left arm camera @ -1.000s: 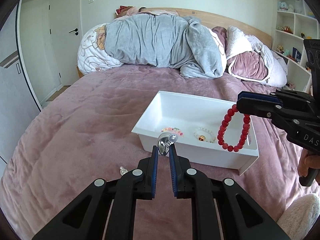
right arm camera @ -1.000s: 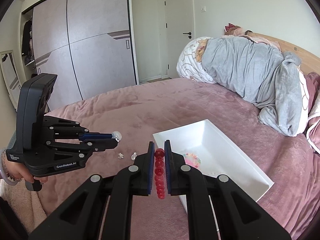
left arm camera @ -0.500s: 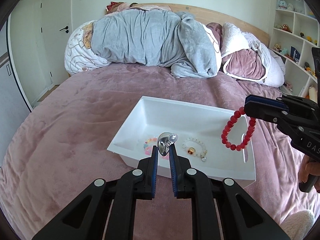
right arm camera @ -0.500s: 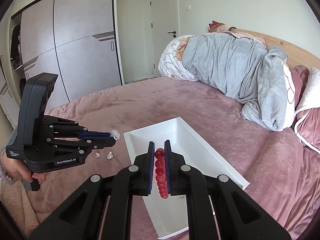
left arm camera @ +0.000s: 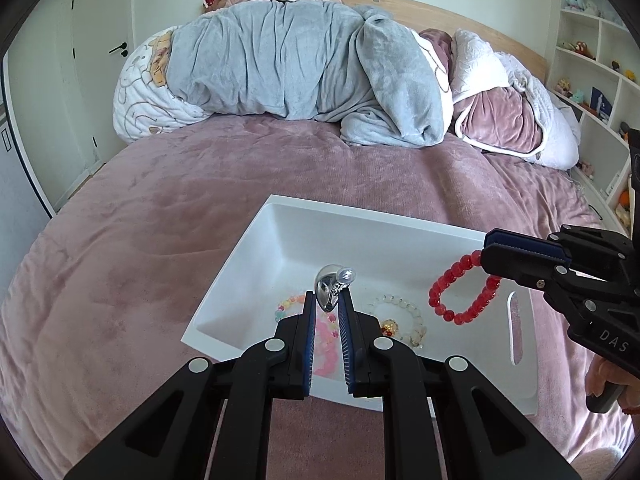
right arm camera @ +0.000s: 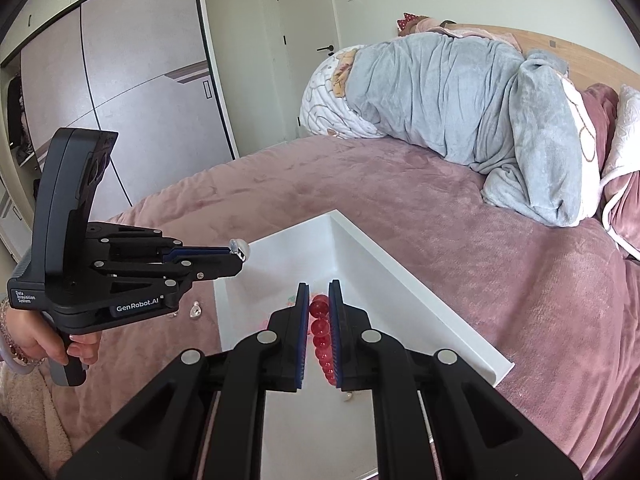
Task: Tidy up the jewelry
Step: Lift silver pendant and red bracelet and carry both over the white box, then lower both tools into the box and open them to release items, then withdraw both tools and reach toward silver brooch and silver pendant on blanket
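Observation:
A white tray (left arm camera: 400,228) lies on the pink bedspread and holds a pastel bead bracelet (left arm camera: 286,306) and a white bead bracelet (left arm camera: 400,312). My left gripper (left arm camera: 327,300) is shut on a silver earring (left arm camera: 330,284) and holds it above the tray. It also shows in the right wrist view (right arm camera: 236,254). My right gripper (right arm camera: 319,294) is shut on a red bead bracelet (right arm camera: 320,330). The red bead bracelet (left arm camera: 460,292) hangs over the tray's right part below the right gripper (left arm camera: 486,252).
A small silver piece (right arm camera: 195,310) lies on the bedspread left of the tray (right arm camera: 400,276). A grey blanket (left arm camera: 300,64) and pillows (left arm camera: 500,120) are piled at the bed's head. Shelves (left arm camera: 592,80) stand on the right, wardrobe doors (right arm camera: 120,80) on the left.
Both grippers have moved forward over the tray with their jewelry still held. The earring and the red bracelet now hang above the tray's inside.

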`<state>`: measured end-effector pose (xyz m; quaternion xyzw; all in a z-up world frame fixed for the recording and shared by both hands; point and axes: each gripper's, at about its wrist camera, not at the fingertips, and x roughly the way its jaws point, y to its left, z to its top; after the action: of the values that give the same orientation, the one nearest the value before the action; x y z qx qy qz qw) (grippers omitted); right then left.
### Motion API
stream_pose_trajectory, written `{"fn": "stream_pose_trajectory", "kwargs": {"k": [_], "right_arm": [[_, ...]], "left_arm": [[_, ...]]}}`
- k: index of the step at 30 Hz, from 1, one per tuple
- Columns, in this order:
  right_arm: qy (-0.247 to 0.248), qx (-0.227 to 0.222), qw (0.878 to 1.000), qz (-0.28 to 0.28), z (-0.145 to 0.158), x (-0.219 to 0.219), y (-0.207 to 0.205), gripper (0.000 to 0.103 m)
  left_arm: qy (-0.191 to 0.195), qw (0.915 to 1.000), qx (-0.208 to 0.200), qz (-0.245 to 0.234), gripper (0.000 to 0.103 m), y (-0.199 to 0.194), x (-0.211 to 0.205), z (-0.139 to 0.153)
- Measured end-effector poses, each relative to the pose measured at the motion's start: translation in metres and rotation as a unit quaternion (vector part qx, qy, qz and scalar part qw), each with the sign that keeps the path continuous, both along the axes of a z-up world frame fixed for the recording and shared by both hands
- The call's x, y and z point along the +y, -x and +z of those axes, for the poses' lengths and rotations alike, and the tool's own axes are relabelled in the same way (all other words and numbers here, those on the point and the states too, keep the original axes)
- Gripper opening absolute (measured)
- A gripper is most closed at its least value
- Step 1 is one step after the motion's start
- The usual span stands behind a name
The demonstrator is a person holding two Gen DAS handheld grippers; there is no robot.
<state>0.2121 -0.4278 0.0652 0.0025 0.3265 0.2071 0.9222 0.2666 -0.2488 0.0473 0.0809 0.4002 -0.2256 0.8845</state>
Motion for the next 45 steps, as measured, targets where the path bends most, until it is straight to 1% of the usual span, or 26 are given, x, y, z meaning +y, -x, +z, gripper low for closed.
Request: {"fn": "stream_pose_trajectory", "kwargs": {"k": [10,17,21,27,30,37,40,41,43,44,45], "right_arm": [[0.04,0.015,0.999,0.003,-0.024,-0.009,-0.017,0.01],[0.037,0.028,0.999,0.002,-0.04,-0.007,-0.022,0.01],[0.036,0.034,0.999,0.004,-0.043,-0.003,-0.023,0.01],[0.043,0.031,0.999,0.006,-0.037,0.003,-0.02,0.011],[0.034,0.03,0.999,0.002,-0.03,0.004,-0.019,0.012],[0.047,0.02,0.999,0.0,-0.009,0.011,-0.009,0.012],[0.051,0.012,0.999,0.001,0.002,0.019,-0.002,0.017],[0.052,0.008,0.999,0.001,0.006,0.022,0.0,0.023],[0.058,-0.002,0.998,0.004,0.015,0.029,0.005,0.03],[0.061,-0.005,0.998,0.007,0.019,0.033,0.007,0.032],[0.064,-0.008,0.998,0.009,0.022,0.037,0.009,0.032]], "left_arm": [[-0.023,0.9994,0.02,-0.016,0.016,-0.031,-0.031,-0.036],[-0.04,0.9986,0.022,-0.028,0.017,-0.034,-0.042,-0.049],[-0.046,0.9981,0.022,-0.033,0.017,-0.03,-0.041,-0.051],[-0.033,0.9988,0.015,-0.033,0.017,-0.024,-0.034,-0.043],[-0.032,0.9989,0.017,-0.03,0.018,-0.022,-0.03,-0.038],[-0.029,0.9993,0.001,-0.022,0.027,-0.005,-0.01,-0.02],[-0.025,0.9996,-0.007,-0.013,0.028,0.001,0.004,-0.011],[-0.023,0.9997,-0.009,-0.009,0.029,0.004,0.01,-0.007],[-0.016,0.9998,-0.013,-0.001,0.03,0.008,0.022,0.001],[-0.012,0.9998,-0.014,0.002,0.03,0.01,0.029,0.005],[-0.008,0.9998,-0.017,0.005,0.031,0.013,0.036,0.009]]}}
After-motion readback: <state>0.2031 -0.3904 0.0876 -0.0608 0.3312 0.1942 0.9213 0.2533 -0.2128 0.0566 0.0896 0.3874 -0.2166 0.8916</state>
